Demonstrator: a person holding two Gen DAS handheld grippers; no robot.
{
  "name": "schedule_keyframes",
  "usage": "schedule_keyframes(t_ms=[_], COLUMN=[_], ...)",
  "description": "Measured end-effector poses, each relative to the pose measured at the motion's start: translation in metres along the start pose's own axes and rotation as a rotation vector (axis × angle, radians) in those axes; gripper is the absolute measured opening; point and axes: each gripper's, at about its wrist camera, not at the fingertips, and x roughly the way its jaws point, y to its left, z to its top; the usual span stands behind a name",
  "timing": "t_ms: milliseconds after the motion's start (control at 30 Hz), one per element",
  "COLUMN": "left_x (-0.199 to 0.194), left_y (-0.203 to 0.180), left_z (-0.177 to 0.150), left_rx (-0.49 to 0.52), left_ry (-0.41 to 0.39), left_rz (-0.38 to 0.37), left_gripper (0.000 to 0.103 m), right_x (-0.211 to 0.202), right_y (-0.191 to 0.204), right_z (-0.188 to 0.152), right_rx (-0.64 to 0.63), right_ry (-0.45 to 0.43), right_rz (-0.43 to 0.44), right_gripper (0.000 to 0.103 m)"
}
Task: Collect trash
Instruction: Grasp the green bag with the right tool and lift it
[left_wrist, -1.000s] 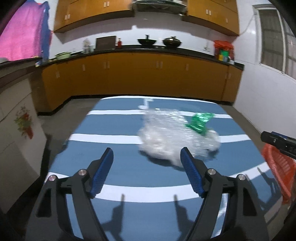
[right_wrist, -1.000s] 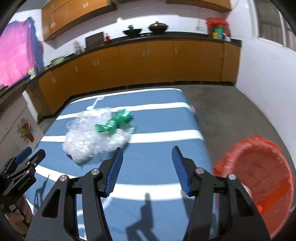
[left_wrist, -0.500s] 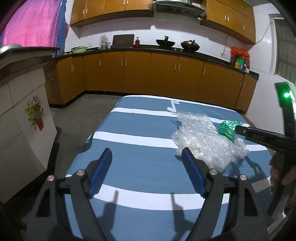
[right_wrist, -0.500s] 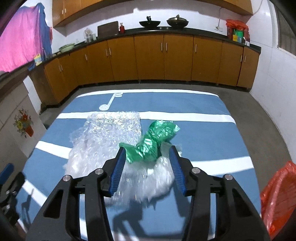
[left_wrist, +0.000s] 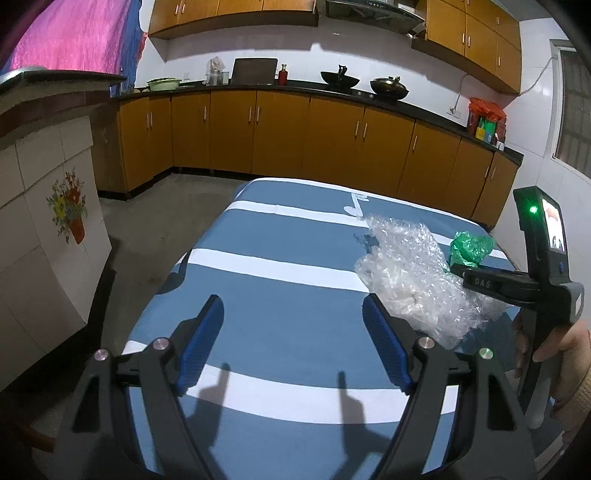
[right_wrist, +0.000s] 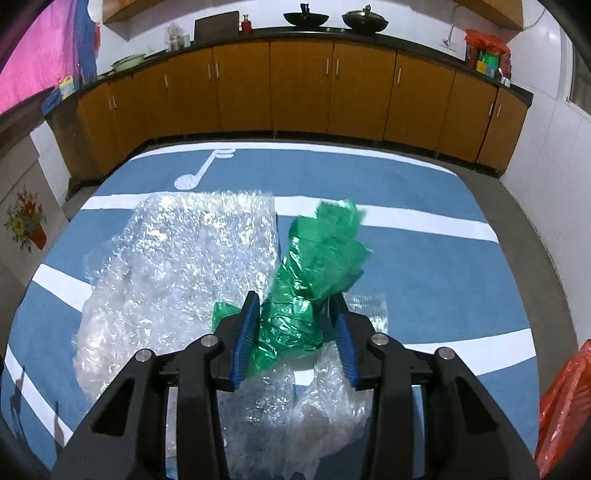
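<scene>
A crumpled green plastic bag (right_wrist: 317, 266) lies on a heap of clear bubble wrap (right_wrist: 177, 266) on the blue-and-white striped table (right_wrist: 436, 236). My right gripper (right_wrist: 295, 328) is closed around the green bag's lower end, with the blue pads pressing its sides. In the left wrist view the green bag (left_wrist: 471, 249) and bubble wrap (left_wrist: 413, 277) sit at the right, with the right gripper's body beside them. My left gripper (left_wrist: 295, 336) is open and empty over the table, left of the bubble wrap.
A red basket (right_wrist: 565, 402) stands off the table's right edge. Orange kitchen cabinets (left_wrist: 280, 136) line the far wall. A tiled counter with a flower decal (left_wrist: 44, 229) stands to the left of the table.
My right gripper moved forward onto the green bag and closed on it. My left gripper drifted left, so the trash now sits further right in its view.
</scene>
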Motion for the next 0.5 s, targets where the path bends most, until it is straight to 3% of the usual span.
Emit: schedule_keyframes(t_ms=[233,500], left_x=[0.003,0.002], left_y=[-0.003,-0.012], left_z=[-0.001,0.0], left_rx=[-0.006,0.007], left_ry=[0.008,0.006], left_rz=[-0.014,-0.025], left_gripper=[0.076,0.076], right_x=[-0.005,-0.031], right_y=[-0.003,-0.007], right_z=[-0.004,0.004], right_rx=[-0.012,0.013], right_ry=[0.007,-0.071], right_rz=[0.014,0.068], right_gripper=[0.031,0.031])
